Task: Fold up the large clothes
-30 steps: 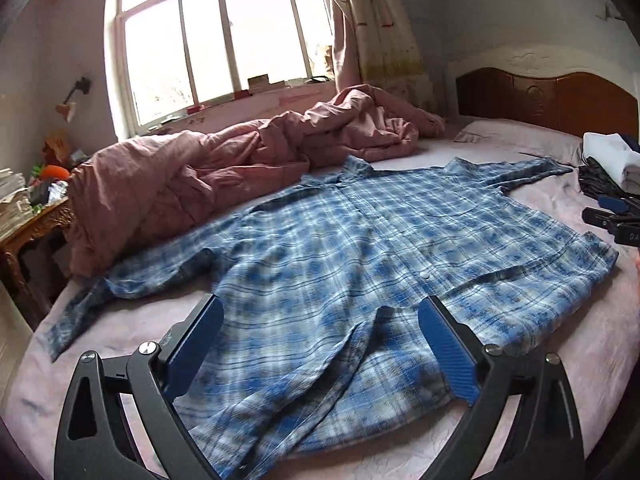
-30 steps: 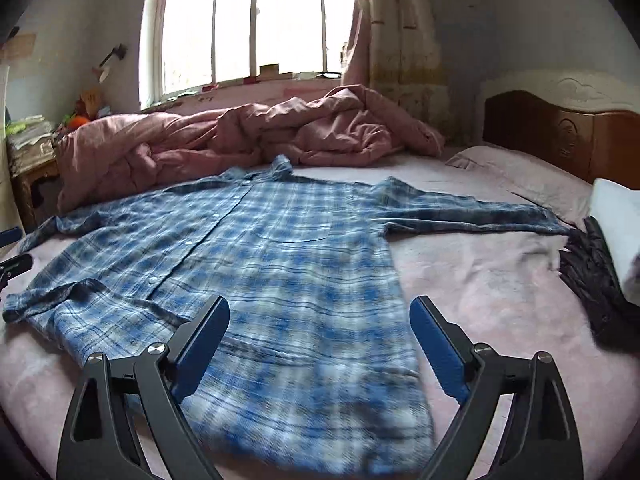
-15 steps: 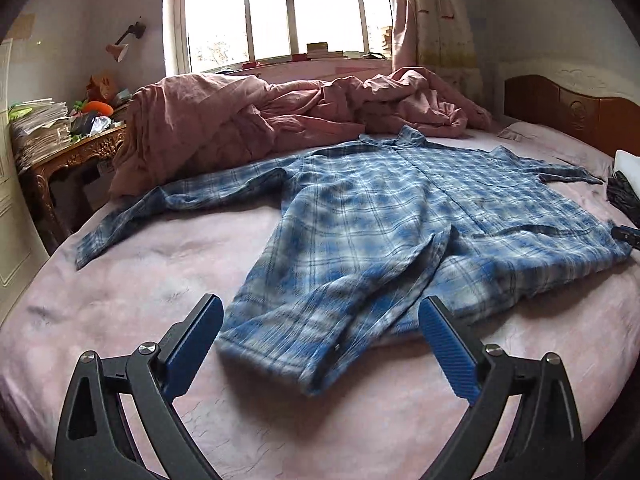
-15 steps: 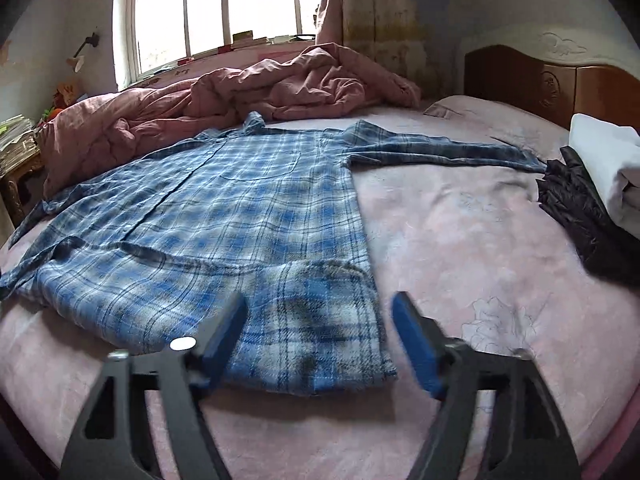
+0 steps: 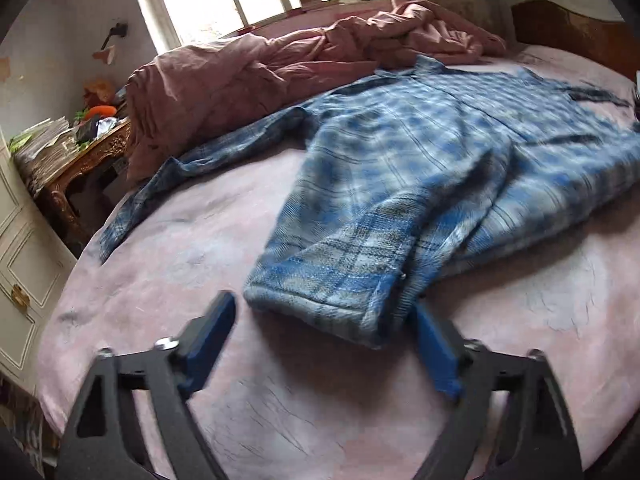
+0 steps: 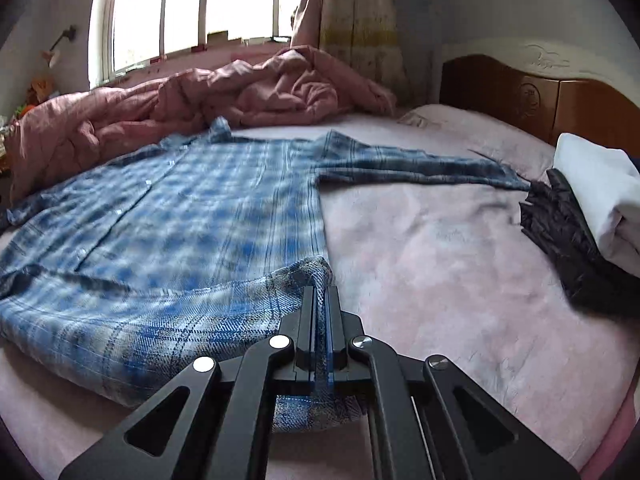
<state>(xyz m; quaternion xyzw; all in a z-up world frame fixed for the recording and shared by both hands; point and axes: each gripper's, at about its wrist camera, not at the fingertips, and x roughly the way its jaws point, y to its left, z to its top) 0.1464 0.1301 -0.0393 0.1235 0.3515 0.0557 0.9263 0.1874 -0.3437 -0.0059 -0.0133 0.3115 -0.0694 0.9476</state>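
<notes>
The right gripper (image 6: 319, 300) has its jaws pressed together on the near hem corner of the blue-and-white plaid flannel shirt (image 6: 168, 216), the cloth pinched into a small ridge between the fingers. The left gripper (image 5: 326, 320) has its jaws spread wide with nothing between them, hovering low just in front of the other hem corner, the blue pads (image 5: 212, 330) flanking the doubled fabric edge.

The step in hand appears to be securing both bottom corners before lifting the hem toward the collar. To do it well, the left gripper should slide forward until the corner sits deep between the pads, taking both layers of the overlapped front, and only then squeeze. The grips should match in depth, so the hem rises level.

The shirt lies front-up and buttoned on the pale pink bedsheet (image 6: 440, 248), collar toward the crumpled dusty-pink quilt (image 6: 248, 88) by the window. One sleeve stretches out toward the black quilted garment (image 6: 568, 240) and folded white cloth (image 6: 600, 184) near the brown wooden headboard (image 6: 520, 96); the other trails toward the carved wooden side table (image 5: 80, 164). Both sleeves are unfolded, so a lift is likely to drag them.
</notes>
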